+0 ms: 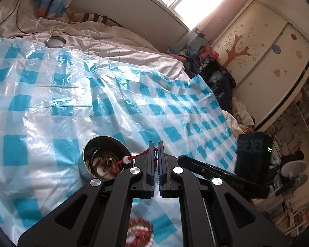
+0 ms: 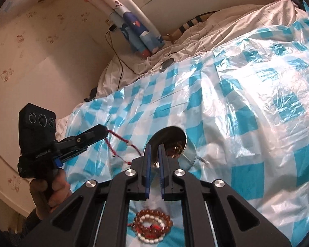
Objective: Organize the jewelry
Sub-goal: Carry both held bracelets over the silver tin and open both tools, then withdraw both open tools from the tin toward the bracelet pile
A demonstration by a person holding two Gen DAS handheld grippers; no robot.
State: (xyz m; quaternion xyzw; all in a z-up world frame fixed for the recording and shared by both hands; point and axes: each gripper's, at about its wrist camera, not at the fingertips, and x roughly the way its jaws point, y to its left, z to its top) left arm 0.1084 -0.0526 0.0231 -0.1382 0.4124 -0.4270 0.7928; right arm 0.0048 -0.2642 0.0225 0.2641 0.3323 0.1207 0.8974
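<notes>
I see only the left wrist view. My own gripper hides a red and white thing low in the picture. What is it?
Observer: In the right wrist view it is a pile of bracelets on the sheet: amber beads, white beads and some red.
Operator: Does the cord in my gripper hang as one strand?
Observer: No. Two strands of the cord hang from the tip of the left gripper. The one with a white bead runs toward the tin and passes behind the right gripper.
</notes>
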